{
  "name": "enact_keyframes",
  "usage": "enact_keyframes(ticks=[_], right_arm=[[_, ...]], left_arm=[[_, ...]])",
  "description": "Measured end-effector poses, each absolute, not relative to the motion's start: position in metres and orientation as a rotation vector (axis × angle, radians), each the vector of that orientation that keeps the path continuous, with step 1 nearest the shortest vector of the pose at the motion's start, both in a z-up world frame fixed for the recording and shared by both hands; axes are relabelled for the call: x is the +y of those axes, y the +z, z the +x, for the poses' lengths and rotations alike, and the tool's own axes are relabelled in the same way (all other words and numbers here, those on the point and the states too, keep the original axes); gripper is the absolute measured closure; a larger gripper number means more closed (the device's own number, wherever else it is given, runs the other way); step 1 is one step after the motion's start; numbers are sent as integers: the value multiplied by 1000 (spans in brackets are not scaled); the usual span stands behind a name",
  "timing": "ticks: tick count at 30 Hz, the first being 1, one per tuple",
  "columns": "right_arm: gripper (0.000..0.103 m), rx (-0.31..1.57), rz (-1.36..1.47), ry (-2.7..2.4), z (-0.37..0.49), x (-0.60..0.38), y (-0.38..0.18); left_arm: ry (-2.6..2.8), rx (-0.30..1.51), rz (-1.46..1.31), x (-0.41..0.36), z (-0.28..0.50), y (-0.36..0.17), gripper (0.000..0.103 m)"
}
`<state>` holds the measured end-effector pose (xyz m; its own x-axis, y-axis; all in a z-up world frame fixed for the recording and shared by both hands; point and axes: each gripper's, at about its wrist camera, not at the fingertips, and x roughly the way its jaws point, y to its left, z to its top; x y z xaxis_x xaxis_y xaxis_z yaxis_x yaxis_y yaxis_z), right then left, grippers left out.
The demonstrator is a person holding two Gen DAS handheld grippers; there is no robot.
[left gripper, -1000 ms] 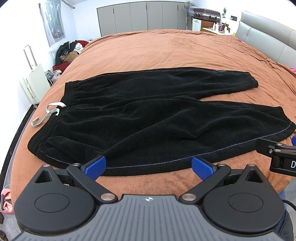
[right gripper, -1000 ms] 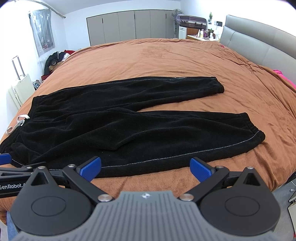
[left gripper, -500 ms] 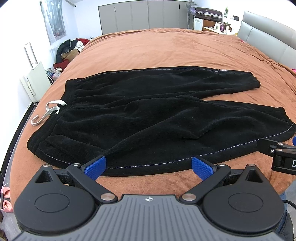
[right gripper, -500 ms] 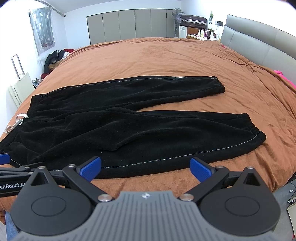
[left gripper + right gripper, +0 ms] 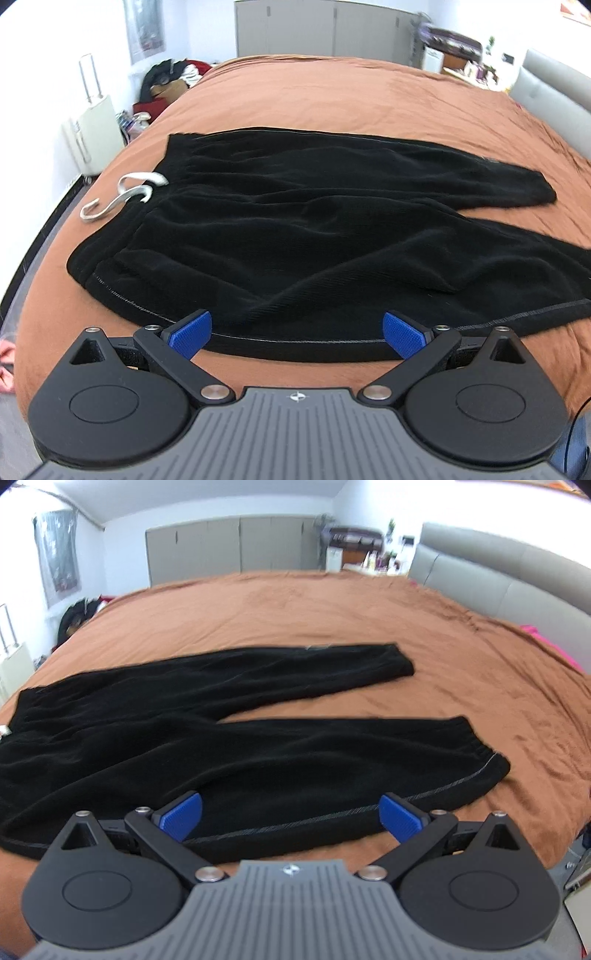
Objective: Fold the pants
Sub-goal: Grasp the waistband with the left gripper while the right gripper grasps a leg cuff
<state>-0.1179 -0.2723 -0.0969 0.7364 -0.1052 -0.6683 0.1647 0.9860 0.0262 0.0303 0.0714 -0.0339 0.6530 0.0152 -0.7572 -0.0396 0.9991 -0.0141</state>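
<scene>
Lying flat on the brown bedspread, black pants with legs spread, white drawstring at the waist, far leg end cut off, left gripper wide apart, right gripper wide apart, both holding nothing, picture blurry.

Pants near leg leaves frame right.

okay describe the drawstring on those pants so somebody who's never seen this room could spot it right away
Start at the big bed with the brown cover, where black pants lie spread flat. Go to their waistband end, on the left in the left wrist view, toward the white suitcase. The drawstring is the pale flat cord curling from the waistband onto the cover, the only light thing against the black fabric.
</scene>
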Motion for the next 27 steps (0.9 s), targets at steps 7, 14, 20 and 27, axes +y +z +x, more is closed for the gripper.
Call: enact_keyframes(ticks=[7, 14, 20, 27], right_arm=[[5, 654, 23, -274, -98, -327, -139], [5, 635, 234, -289, -85, -406, -173], [5, 611, 574, -344, -84, -481, -199], [5, 549, 938, -379, -85, -539, -242]], left_arm=[[118, 854, -162, 142, 38, -56, 0], [132, 751, -360, 206, 29, -71, 0], [210, 772, -564, 245, 36, -96, 0], [144, 719, -761, 267, 42, -118, 0]])
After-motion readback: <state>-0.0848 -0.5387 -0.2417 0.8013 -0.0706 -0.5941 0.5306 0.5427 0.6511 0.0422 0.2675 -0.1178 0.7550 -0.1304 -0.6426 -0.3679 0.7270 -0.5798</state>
